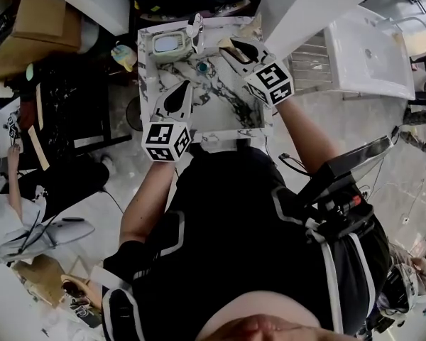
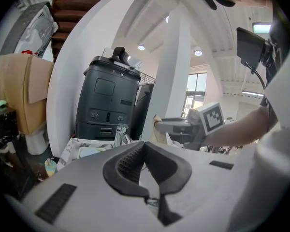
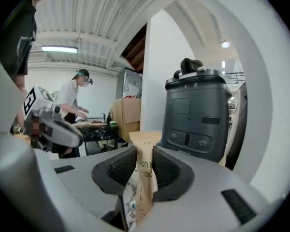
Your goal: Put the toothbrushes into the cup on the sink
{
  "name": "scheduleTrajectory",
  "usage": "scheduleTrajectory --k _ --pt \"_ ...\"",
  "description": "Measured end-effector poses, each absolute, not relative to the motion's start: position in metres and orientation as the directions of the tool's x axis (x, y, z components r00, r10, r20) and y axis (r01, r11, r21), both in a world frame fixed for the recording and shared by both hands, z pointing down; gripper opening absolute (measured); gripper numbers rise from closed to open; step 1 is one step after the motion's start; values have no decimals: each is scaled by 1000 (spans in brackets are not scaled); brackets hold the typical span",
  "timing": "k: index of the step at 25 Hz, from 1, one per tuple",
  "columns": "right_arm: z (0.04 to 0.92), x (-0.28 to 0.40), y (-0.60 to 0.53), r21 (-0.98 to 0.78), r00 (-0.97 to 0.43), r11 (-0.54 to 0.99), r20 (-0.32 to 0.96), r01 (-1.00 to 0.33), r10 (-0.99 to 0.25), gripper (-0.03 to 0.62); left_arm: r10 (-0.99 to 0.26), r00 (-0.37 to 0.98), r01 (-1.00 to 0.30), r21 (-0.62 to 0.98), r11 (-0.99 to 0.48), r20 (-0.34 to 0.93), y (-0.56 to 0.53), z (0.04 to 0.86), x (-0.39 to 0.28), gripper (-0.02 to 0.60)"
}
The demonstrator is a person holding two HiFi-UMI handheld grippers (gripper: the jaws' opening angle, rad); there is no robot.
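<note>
A marble-patterned sink [image 1: 234, 116] lies below me in the head view. My right gripper [image 1: 234, 47] is over the sink's far right part. It is shut on a toothbrush in a tan paper packet [image 3: 145, 178], which stands upright between the pads [image 3: 121, 168]. From the left gripper view that packet [image 2: 157, 121] pokes out of the right gripper's tip. My left gripper [image 1: 184, 85] hovers over the sink's near left, its jaws together at the tip [image 2: 144, 144] with nothing between them. I cannot pick out a cup for certain.
A white rounded dish [image 1: 169, 43] and a chrome tap [image 1: 195, 25] sit at the sink's far edge, a teal drain [image 1: 202, 67] in the basin. Behind stand a black machine [image 2: 108, 103] and a white pillar [image 2: 176, 76]. Another white basin [image 1: 369, 52] is to the right.
</note>
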State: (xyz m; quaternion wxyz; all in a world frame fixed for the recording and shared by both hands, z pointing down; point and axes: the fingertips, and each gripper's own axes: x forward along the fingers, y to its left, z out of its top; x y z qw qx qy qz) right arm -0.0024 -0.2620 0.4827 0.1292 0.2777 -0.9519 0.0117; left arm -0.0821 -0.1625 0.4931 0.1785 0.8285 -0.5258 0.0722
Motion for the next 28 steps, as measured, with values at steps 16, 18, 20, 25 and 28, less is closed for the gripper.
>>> scheduleTrajectory --k 16,18,20,25,28 --pt "406 50 -347 -111 -675 676 -48 -729 -736 112 -831 482 -875 199 -441 278 -191 474 -58 6" --pt "407 48 -352 -117 -669 670 -54 -733 -741 112 -830 487 -873 195 -448 272 -195 470 -55 6" --pt "408 47 -356 -123 -663 665 -59 -737 -746 112 -828 492 -870 192 -454 270 -199 467 -53 6" --pt "414 50 -373 -152 -631 633 -71 -759 -773 113 -817 502 -865 190 -465 283 -206 468 -46 6" --pt "418 53 -381 -155 -605 609 -74 -778 -793 112 -814 499 -866 190 -462 295 -209 472 -46 6"
